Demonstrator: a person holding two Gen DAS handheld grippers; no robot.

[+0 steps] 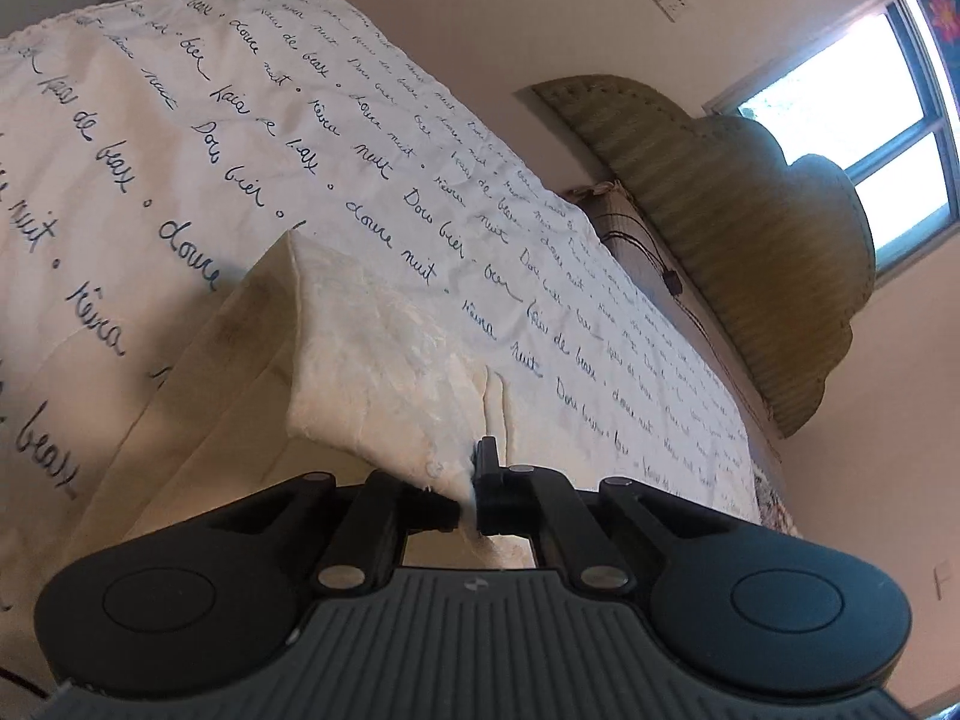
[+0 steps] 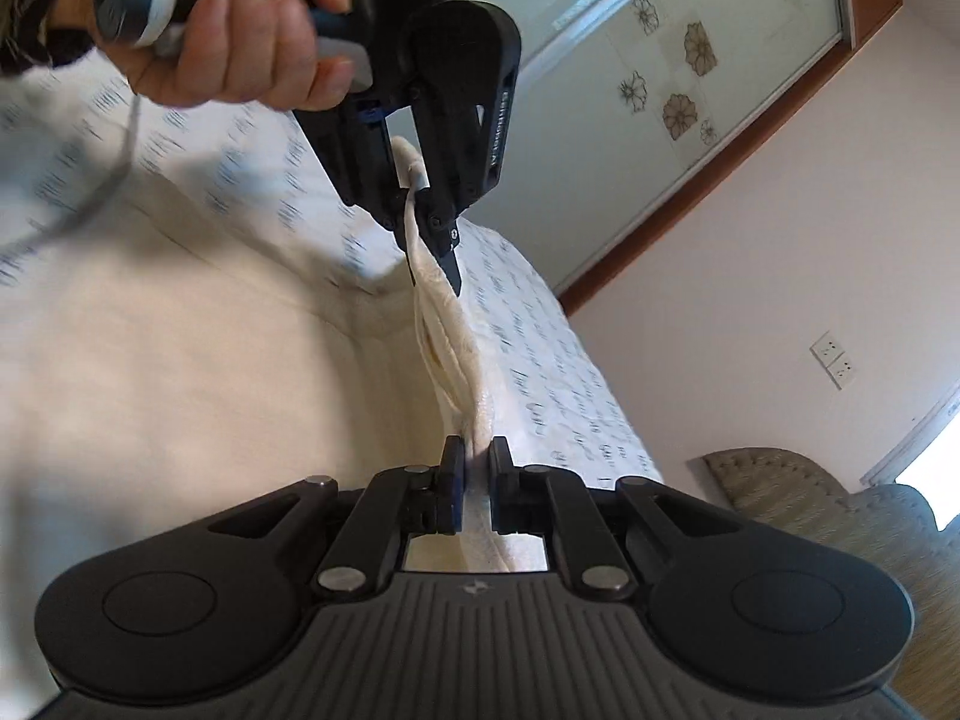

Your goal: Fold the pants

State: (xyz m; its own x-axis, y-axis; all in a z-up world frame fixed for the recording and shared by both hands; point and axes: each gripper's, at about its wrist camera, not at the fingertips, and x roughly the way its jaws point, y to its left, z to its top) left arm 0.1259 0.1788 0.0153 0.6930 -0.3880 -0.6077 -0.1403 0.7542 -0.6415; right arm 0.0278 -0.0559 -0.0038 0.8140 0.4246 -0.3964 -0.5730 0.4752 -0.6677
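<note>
Cream-white pants lie on a bed, with one end lifted off the sheet. My left gripper is shut on a corner of the pants and holds it up. My right gripper is shut on the edge of the same lifted end of the pants. In the right wrist view the left gripper shows a short way ahead, held by a hand, pinching the same edge. The edge hangs in a band between the two grippers. The rest of the pants spreads flat to the left.
The bed has a white sheet printed with dark cursive writing. A padded olive headboard stands at the far end, under a window. A glass sliding door with flower prints is beyond the bed. Wall sockets are on the wall.
</note>
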